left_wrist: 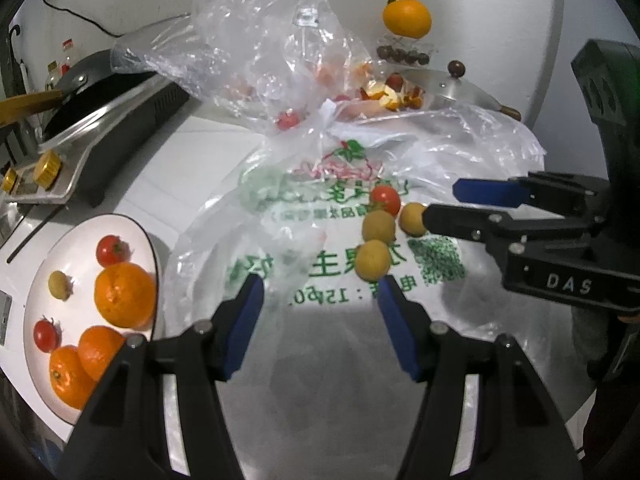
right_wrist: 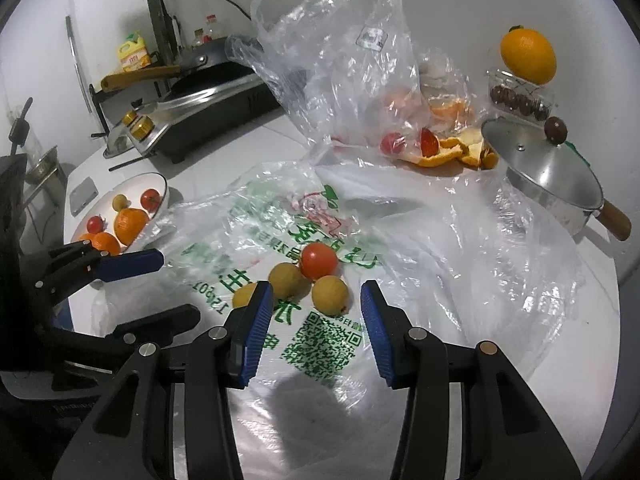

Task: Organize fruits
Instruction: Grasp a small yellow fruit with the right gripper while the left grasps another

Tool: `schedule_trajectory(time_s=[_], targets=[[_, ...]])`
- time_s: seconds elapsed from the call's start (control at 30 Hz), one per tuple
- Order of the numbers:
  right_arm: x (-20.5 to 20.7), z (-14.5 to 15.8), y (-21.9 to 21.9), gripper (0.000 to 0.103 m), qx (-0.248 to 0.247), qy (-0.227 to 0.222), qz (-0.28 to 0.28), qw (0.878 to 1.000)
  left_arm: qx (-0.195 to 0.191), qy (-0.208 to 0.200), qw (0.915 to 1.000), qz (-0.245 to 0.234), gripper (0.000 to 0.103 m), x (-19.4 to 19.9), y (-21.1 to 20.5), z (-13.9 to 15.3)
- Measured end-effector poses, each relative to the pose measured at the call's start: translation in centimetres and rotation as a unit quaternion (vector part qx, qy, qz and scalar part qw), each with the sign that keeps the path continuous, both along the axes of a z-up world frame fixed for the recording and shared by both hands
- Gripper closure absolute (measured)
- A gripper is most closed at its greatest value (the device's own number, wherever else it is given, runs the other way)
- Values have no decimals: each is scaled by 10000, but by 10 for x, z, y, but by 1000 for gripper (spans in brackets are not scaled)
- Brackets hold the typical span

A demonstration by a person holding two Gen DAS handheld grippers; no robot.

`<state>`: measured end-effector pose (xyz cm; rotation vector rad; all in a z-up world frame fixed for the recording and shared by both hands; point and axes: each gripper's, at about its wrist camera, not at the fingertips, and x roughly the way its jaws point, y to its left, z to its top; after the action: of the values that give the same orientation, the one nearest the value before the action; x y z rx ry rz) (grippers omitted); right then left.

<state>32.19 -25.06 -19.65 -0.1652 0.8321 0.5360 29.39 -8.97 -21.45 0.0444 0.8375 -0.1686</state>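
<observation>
On a flat plastic bag with green print (right_wrist: 320, 344) lie a cherry tomato (right_wrist: 319, 261) and three small yellow fruits. My right gripper (right_wrist: 316, 288) is open, and the nearest yellow fruit (right_wrist: 330, 294) sits just ahead between its blue fingertips, untouched. In the left wrist view the right gripper (left_wrist: 440, 202) comes in from the right beside that fruit (left_wrist: 413, 219). My left gripper (left_wrist: 320, 284) is open and empty, close to another yellow fruit (left_wrist: 372, 260). A white plate (left_wrist: 52, 248) at the left holds three oranges, two cherry tomatoes and one small yellow fruit.
A crumpled clear bag (right_wrist: 340, 52) with tomatoes stands behind, with orange peels (right_wrist: 452, 152) beside it. A steel pot with a lid (right_wrist: 540, 168) sits at the right, an orange (right_wrist: 528, 60) on a clear box behind it. A gas stove with a pan (right_wrist: 208, 92) is at the back left.
</observation>
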Motion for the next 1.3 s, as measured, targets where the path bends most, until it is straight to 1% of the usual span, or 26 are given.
schedule_trajectory(time_s=[0.27, 0.37, 0.53, 0.6, 0.63, 0.83, 0.97, 1.0, 1.03, 1.1, 1.2, 1.3], targets=[[15, -15, 4, 60, -78, 218, 76, 9997, -95, 101, 9998, 116, 42, 13, 3, -9], [19, -20, 6, 61, -112, 284, 119, 9995, -103, 130, 9998, 138, 42, 17, 4, -11], [26, -27, 7, 66, -203, 364, 104, 9991, -76, 109, 9999, 67, 42, 20, 0, -9], [28, -29, 6, 74, -216, 355, 97, 9991, -27, 108, 9999, 36, 42, 21, -4, -9], [28, -29, 6, 76, -226, 352, 87, 9991, -8, 100, 9999, 18, 42, 21, -5, -9], [28, -26, 0, 76, -108, 312, 46, 9994, 86, 71, 9999, -112, 43, 22, -16, -7], [27, -21, -7, 76, -25, 246, -18, 9997, 271, -81, 9992, -282, 43, 20, -29, -8], [27, -21, -9, 76, 2, 235, -43, 9997, 294, -63, 9990, -317, 45, 21, -31, -10], [27, -20, -11, 76, 28, 229, -72, 9997, 309, -46, 9989, -337, 50, 21, -32, -11], [27, -20, -15, 76, 63, 217, -116, 9997, 325, -42, 9987, -391, 52, 23, -34, -13], [26, -19, -16, 76, 96, 208, -135, 9996, 365, -25, 9983, -460, 61, 26, -37, -15], [23, -18, -15, 76, 119, 179, -87, 9997, 426, -110, 9980, -452, 62, 24, -38, -12]])
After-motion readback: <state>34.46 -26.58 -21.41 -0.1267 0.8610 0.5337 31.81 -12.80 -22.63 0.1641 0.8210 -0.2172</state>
